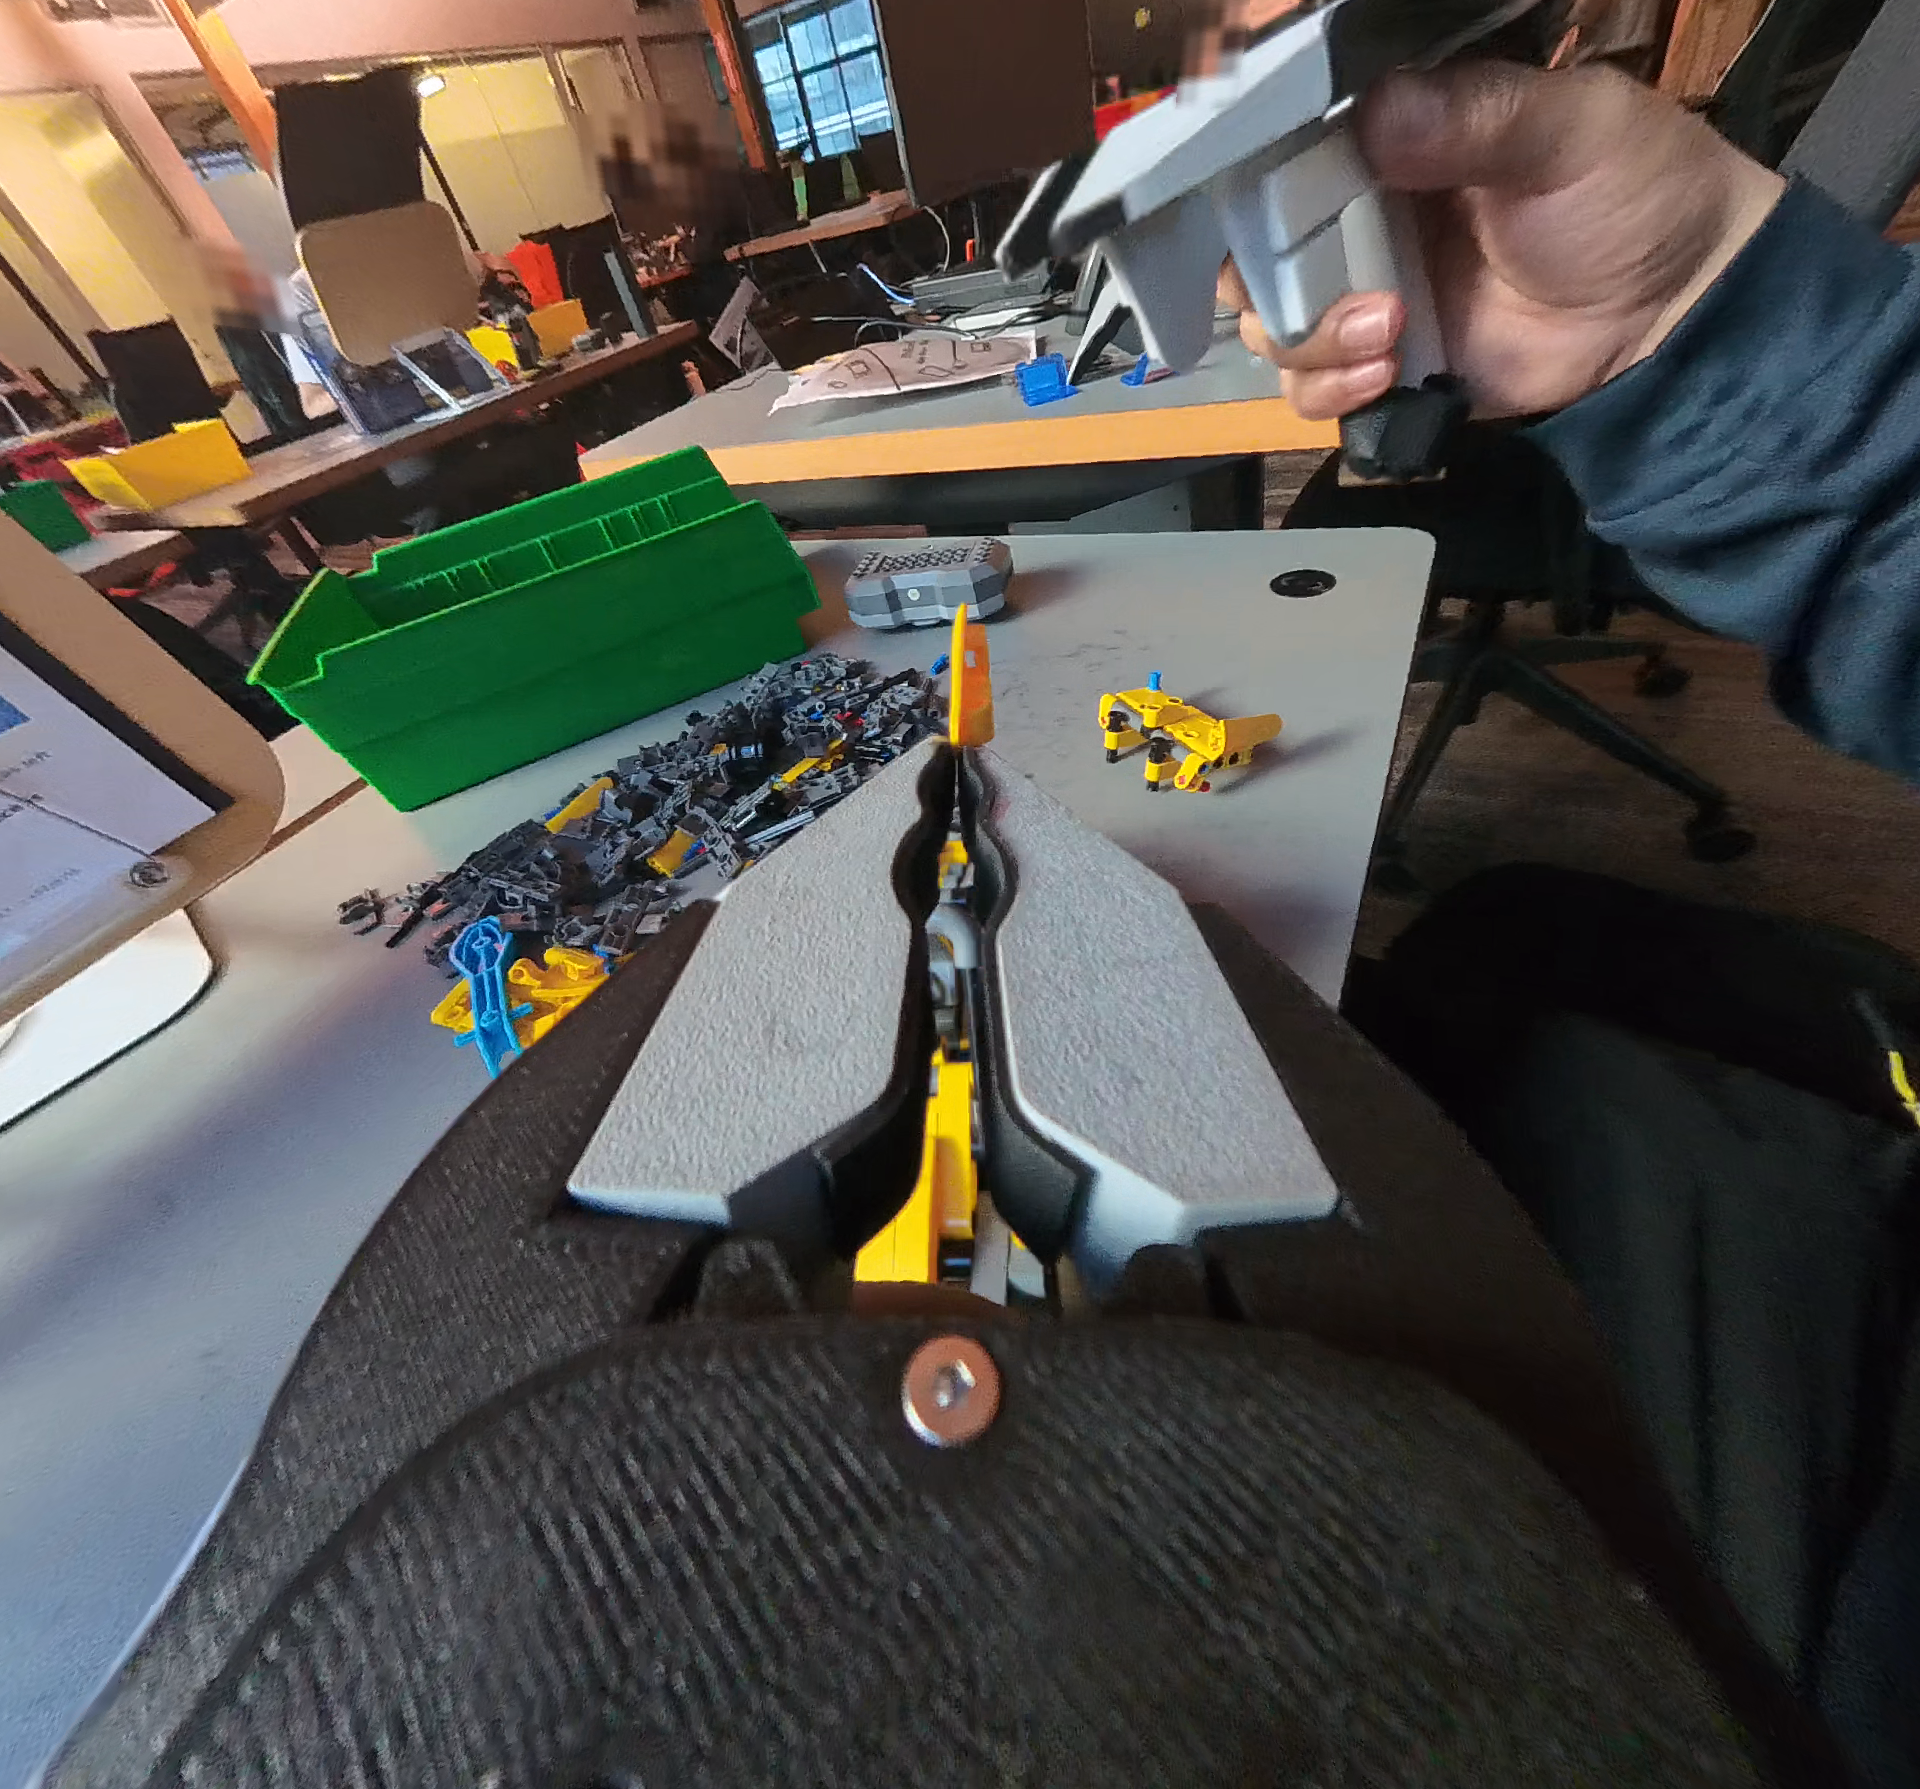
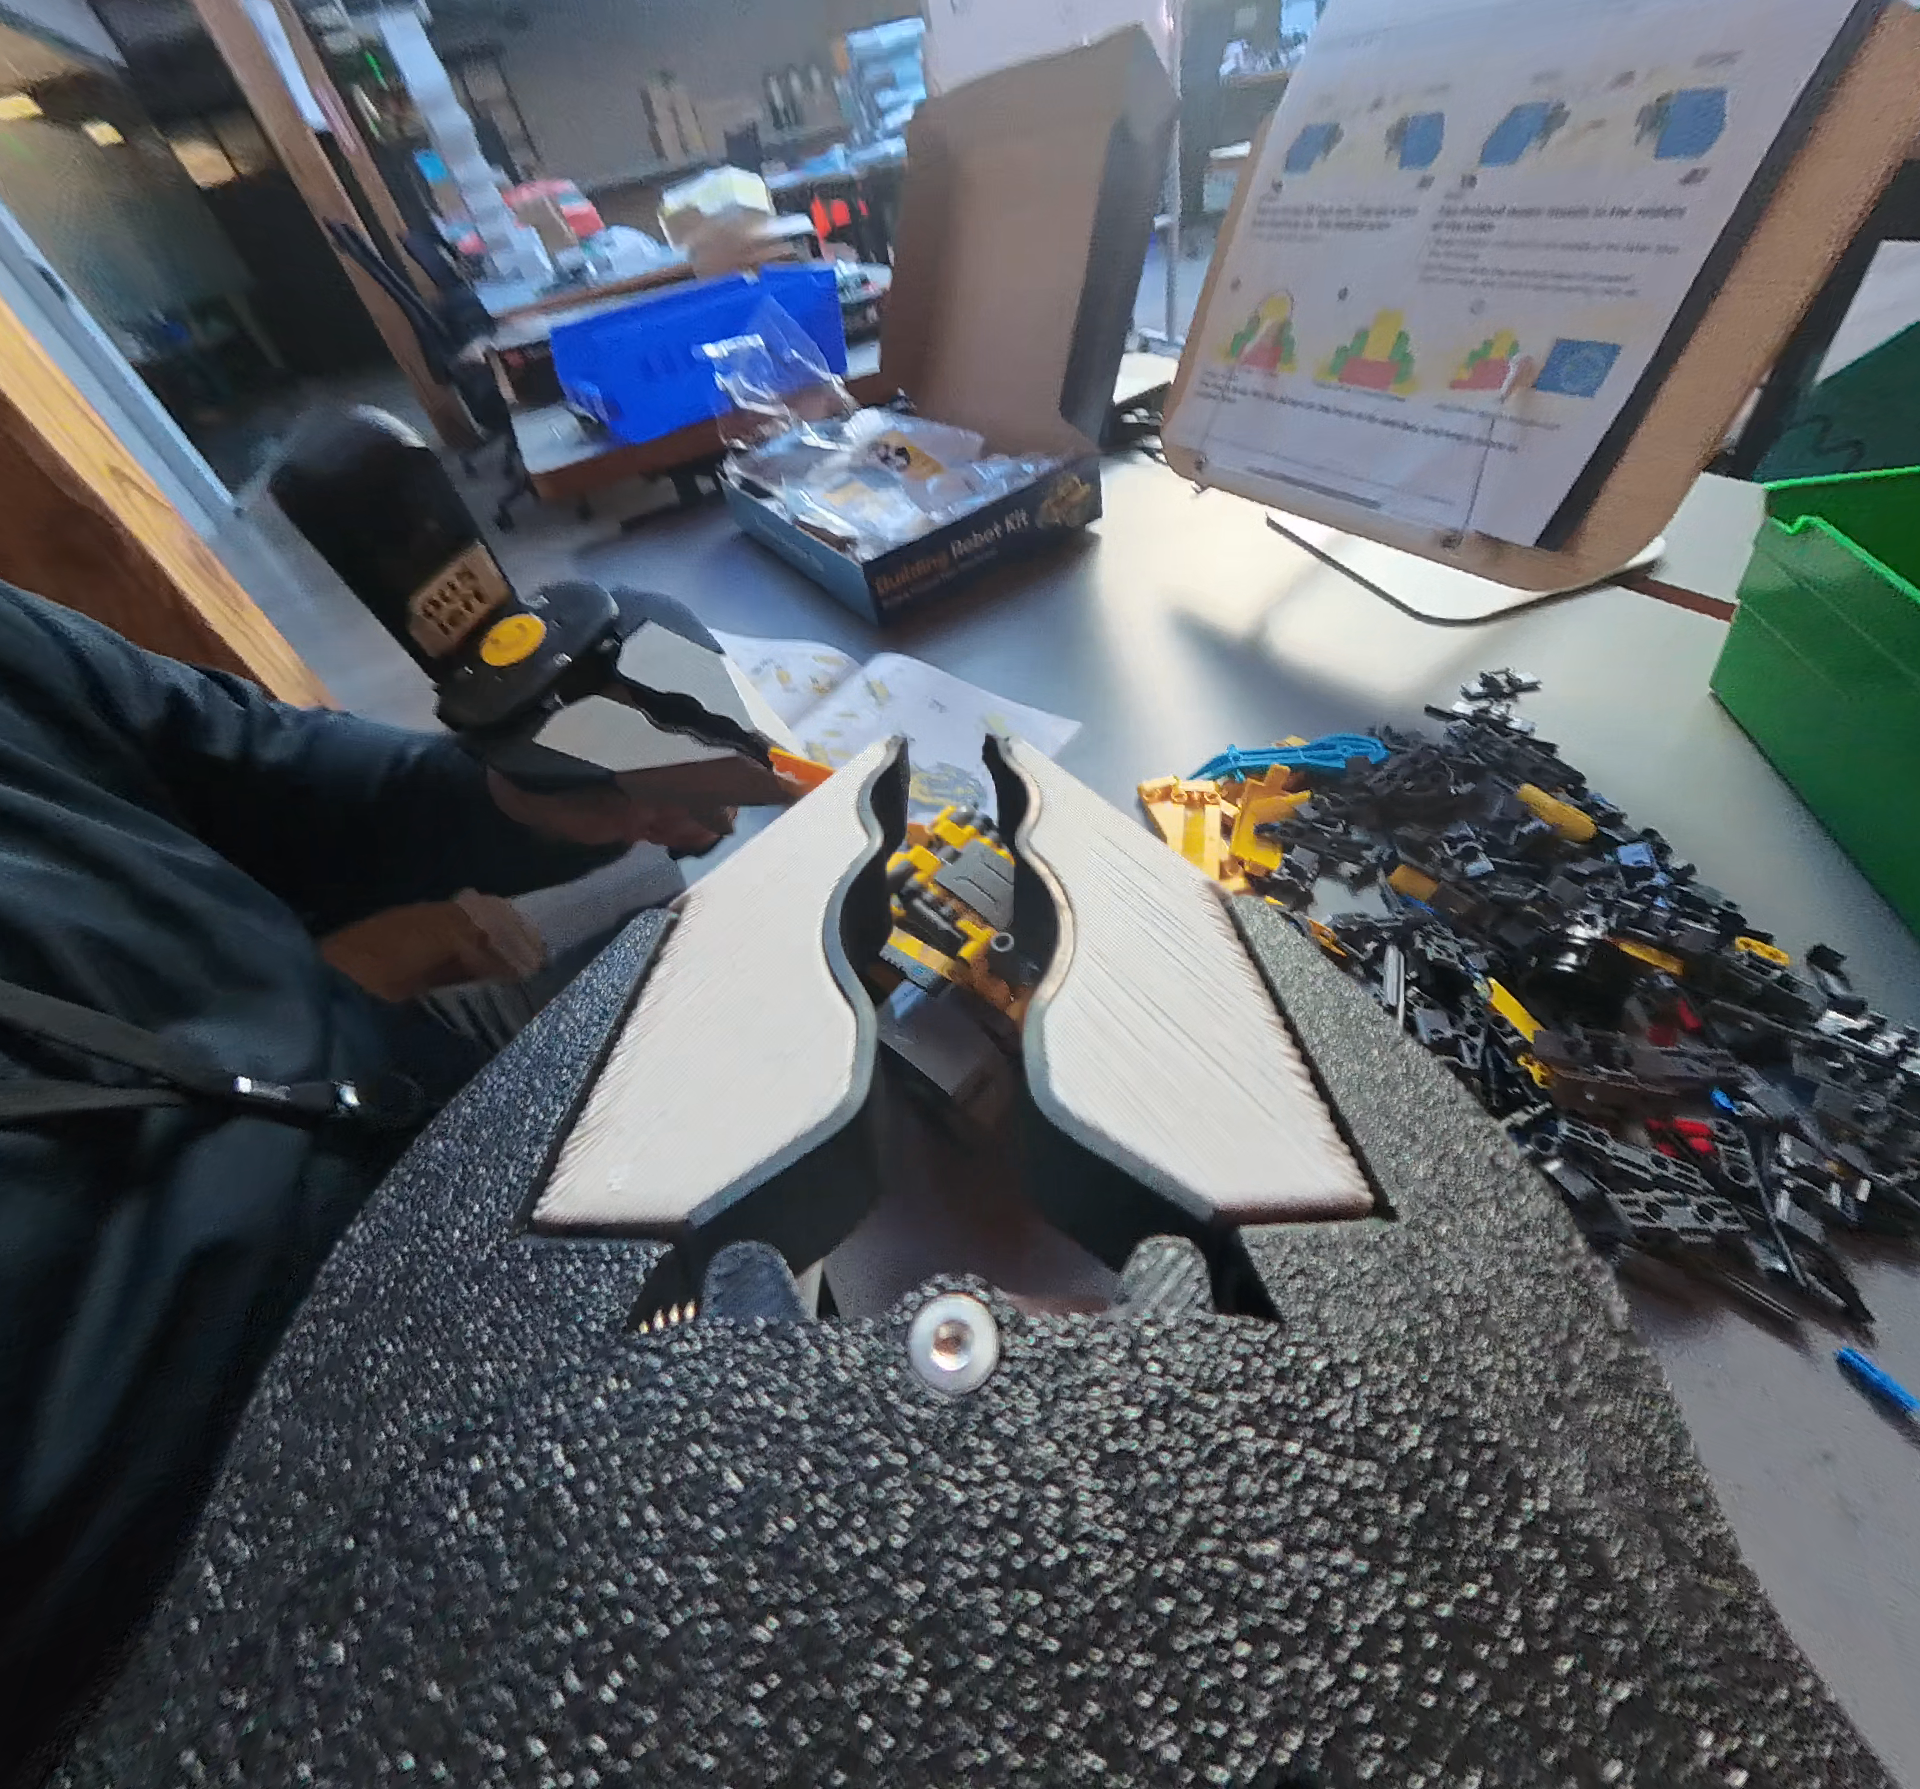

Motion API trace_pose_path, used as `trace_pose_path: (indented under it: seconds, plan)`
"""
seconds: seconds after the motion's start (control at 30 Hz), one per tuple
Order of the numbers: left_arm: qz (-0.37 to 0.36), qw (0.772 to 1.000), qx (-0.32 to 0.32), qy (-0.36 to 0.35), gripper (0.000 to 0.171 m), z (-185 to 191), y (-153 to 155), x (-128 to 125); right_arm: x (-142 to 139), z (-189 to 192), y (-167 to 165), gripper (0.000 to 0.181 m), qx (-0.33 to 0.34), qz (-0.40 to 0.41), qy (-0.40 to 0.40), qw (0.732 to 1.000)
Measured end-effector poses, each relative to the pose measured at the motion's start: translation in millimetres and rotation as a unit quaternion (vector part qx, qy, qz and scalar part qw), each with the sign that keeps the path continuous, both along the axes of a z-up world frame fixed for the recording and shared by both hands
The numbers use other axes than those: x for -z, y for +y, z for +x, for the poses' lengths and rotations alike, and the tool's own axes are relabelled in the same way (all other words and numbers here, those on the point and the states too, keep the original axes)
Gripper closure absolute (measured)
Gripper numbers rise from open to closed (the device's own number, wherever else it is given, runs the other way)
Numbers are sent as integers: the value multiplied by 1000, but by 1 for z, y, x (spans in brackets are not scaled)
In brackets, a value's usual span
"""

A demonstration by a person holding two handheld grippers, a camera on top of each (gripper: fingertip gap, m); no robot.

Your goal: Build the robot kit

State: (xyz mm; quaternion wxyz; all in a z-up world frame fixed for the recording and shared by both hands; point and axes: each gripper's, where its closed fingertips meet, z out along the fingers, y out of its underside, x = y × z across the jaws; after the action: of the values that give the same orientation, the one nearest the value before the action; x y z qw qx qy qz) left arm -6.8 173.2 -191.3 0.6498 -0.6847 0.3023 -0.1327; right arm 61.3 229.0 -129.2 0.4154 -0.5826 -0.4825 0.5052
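Clamping down hard, the left gripper (image 1: pixel 957 752) has its fingers pinched on a yellow brick assembly (image 1: pixel 943 1147) that runs back between them, with an orange flat piece (image 1: pixel 971 674) standing up past the tips. It hangs over the near part of the grey table (image 1: pixel 1195 866), just right of the big pile of dark loose bricks (image 1: pixel 717 794). At the pile's near end lie a blue part (image 1: pixel 483 986) and some yellow ones. Behind the pile sits the green bin (image 1: pixel 540 638), and past the tips a grey studded block (image 1: pixel 928 578). To the right on the table, well apart from the pile, stands a small yellow build (image 1: pixel 1184 731). Up top right, a hand (image 1: pixel 1538 243) holds the right gripper (image 2: pixel 945 757) well above the table. From its own camera, its fingers stand parted with nothing between the tips; through the gap farther back, the yellow and black assembly shows beyond. The left gripper appears there too, tips closed on something orange. Beyond lie an open instruction booklet (image 2: pixel 904 700), a kit box (image 2: pixel 914 524) full of clear bags, and an instruction board on a stand (image 2: pixel 1558 233).
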Motion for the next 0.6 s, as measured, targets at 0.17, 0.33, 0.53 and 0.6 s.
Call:
trace_pose_path:
  seconds: [0.17, 0.33, 0.53, 0.6]
  plan:
    - [19, 998, -36, 52, 171, -8, 5, 5, 19, -11, -5, 164, -6, -3, -49, 999]
    - [87, 978, -85, 169, 171, -12, 9, 10, 34, -20, -9, 163, -18, -34, -75, 996]
    - [101, 977, -67, 176, 171, -2, 4, 11, 47, -36, -29, 152, -71, -23, -92, 993]
    - [103, 982, -33, 158, 171, 6, -2, 8, 52, -41, -40, 140, -93, 24, -101, 990]
